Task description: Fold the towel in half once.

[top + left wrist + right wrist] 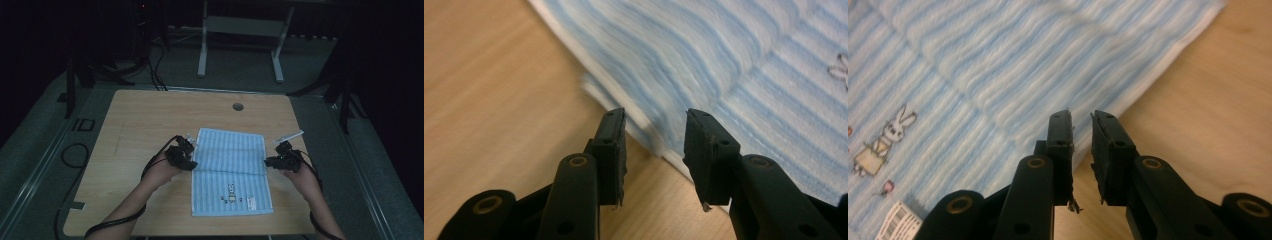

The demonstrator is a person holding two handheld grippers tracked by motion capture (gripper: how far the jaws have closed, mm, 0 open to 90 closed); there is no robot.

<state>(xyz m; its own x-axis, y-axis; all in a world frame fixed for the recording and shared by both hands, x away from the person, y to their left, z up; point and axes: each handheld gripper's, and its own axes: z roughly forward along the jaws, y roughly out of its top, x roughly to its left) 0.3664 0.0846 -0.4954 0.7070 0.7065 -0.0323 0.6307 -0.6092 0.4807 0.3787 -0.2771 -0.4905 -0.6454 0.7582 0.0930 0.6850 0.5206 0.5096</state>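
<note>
Dim room, pale wooden tabletop bearing a blue-and-white striped cloth towel, folded, right of centre.
Left black two-jaw gripper at the towel's left edge, jaws parted with nothing pinched (folded edge just beyond the tips); right black two-jaw gripper at the right edge, jaws narrowly apart, likewise gripping nothing. Small bunny picture and white barcode tag near the towel's front hem.

Dim room, wooden table
</note>
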